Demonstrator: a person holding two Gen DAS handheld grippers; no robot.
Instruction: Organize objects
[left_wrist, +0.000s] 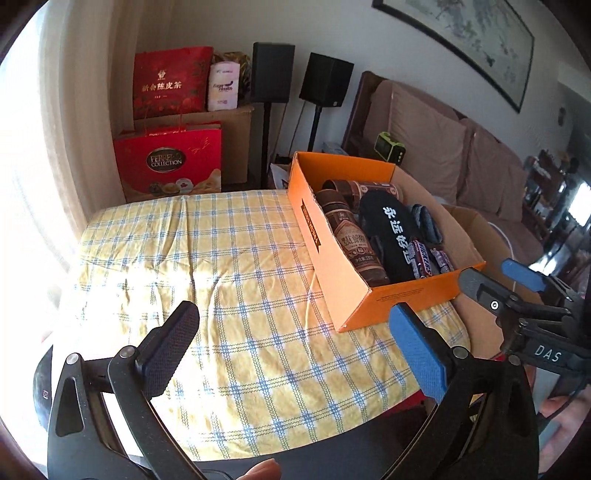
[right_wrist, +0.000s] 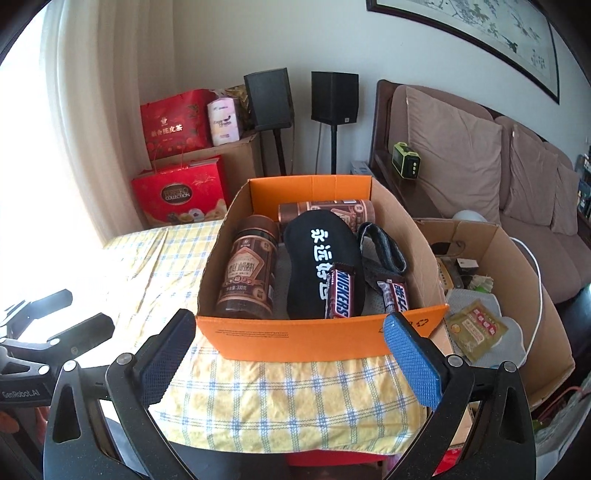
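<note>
The left claw (left_wrist: 295, 350) is wide open and holds nothing; below it is only the yellow checked cloth (left_wrist: 207, 288) that covers the worktop. The right claw (right_wrist: 291, 354) is also wide open and empty, and it stands just in front of the near wall of the orange box (right_wrist: 295, 339), not touching it. In the left wrist view the right claw shows at the right edge, beside the near corner of the box.

The box rests on the cloth at the right side of the worktop. Inside it lie two brown jars (right_wrist: 249, 273), one along the left wall and one across the far end. A black pouch (right_wrist: 321, 266) with white characters lies in the middle. Two Snickers bars (right_wrist: 340, 291) lean at the near wall, and a grey strap (right_wrist: 384, 247) is on the right. An open carton (right_wrist: 517, 295) stands to the right of the box.
</note>
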